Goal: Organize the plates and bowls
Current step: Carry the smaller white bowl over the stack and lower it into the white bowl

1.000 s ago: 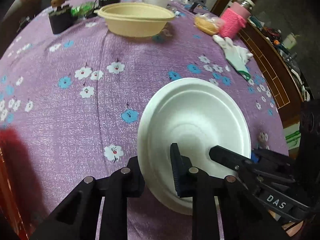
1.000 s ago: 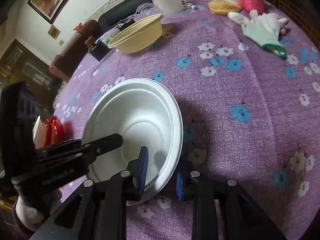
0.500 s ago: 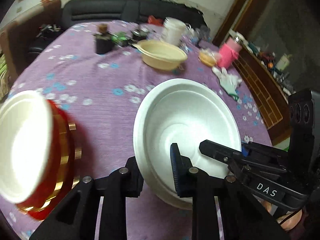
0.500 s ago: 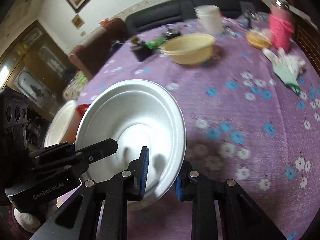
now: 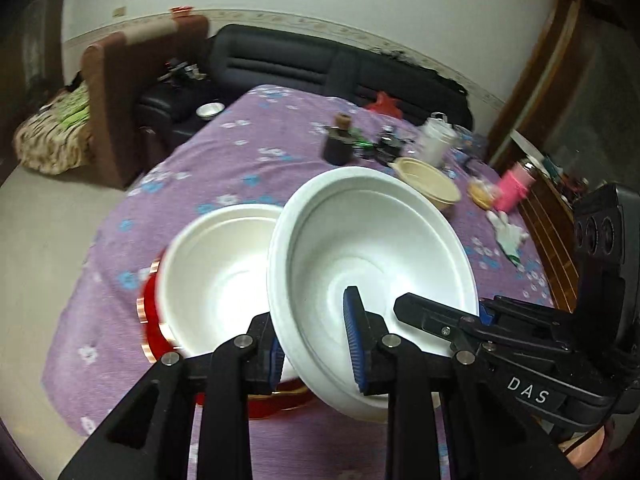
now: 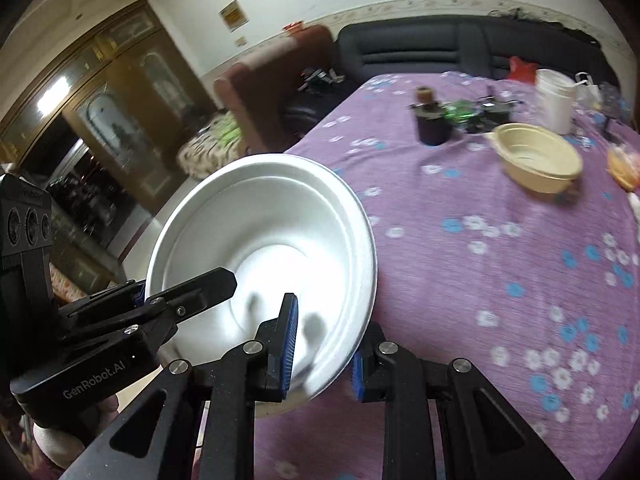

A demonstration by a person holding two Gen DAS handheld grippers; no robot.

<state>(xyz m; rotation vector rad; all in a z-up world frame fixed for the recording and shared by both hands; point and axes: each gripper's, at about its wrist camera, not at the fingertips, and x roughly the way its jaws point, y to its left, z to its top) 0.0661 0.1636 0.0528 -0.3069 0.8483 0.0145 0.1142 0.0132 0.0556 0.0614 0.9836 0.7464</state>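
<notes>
Both grippers hold one white foam bowl in the air, tilted, above the purple flowered tablecloth. My left gripper is shut on its near rim, one pad inside and one outside. My right gripper is shut on the rim of the same bowl from the other side. Just left of the held bowl, a second white bowl sits nested in a red and gold bowl on the table. A beige bowl stands at the far side, also in the right wrist view.
Far on the table are a dark jar, a white tub, a pink bottle, a white glove and small clutter. A black sofa and brown armchair stand beyond. The table edge drops off at left.
Both grippers lifted the white bowl off the table and carried it left, to beside the white bowl stacked in the red one. Both views tilted up toward the room.
</notes>
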